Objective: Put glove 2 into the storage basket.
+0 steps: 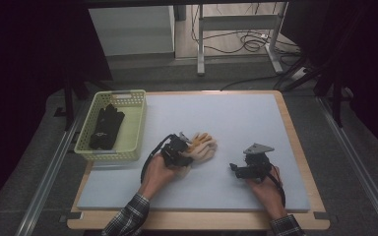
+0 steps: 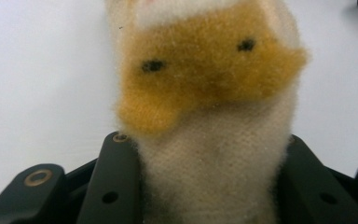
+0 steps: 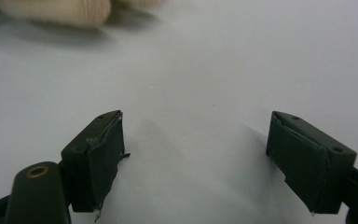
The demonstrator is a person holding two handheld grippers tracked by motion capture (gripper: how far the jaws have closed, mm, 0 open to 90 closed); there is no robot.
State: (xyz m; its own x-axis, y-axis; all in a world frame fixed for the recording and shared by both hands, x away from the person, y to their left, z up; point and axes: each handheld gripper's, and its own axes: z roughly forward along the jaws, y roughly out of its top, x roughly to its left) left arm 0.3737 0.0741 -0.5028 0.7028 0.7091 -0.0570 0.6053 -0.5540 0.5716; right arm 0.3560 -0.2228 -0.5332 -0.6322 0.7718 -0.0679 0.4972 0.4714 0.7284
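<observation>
Left gripper (image 1: 183, 147) fingers clamp the fuzzy glove (image 1: 202, 146); right gripper (image 1: 241, 168) fingers spread, empty. Lift the glove clear before carrying it to the basket (image 1: 134, 129).

The right tool (image 3: 196, 158) hangs just over the pale table (image 3: 205, 74), its two black jaws spread wide with bare surface between them. Beyond the jaws, well apart from them, a cream fuzzy glove (image 3: 60, 10) lies blurred on the table.
</observation>
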